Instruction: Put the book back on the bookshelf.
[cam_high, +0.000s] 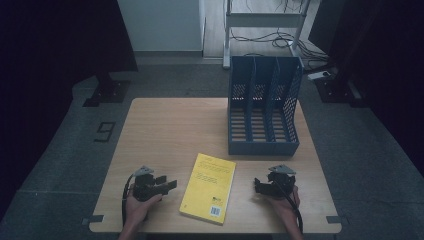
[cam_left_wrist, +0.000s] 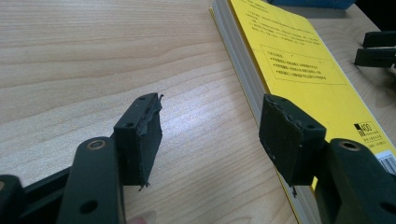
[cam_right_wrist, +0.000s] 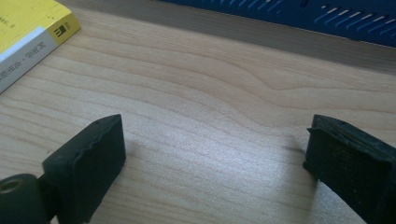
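Yellow book (cam_high: 208, 188) is lying flat on the wooden table (cam_high: 170, 130), near the front edge and pretty much midway between the two hands, barcode end toward the person. From the high view the table is a light wood top sitting on a grey floor, dark curtains on both sides, a white wall at the back and a metal frame with a bunch of cables behind it. Count-wise: one book, one blue file rack (cam_high: 263, 107) with three slots standing at the far right of the table, two grippers. The left gripper (cam_high: 167, 184) sits just left of the book, the right gripper (cam_high: 258, 186) just right of it, both low at the table and apart from the book. Left gripper view: its jaws are spread wide with nothing between them, just bare wood grain, and the book (cam_left_wrist: 299, 70) runs up the right side with its page edge just beside the right-hand jaw; can't tell if that jaw touches it. Right gripper view: jaws also wide apart and holding nothing, plain table (cam_right_wrist: 210, 121) between them, a corner of the book (cam_right_wrist: 32, 28) at top left and the rack's blue base (cam_right_wrist: 299, 16) along the top.
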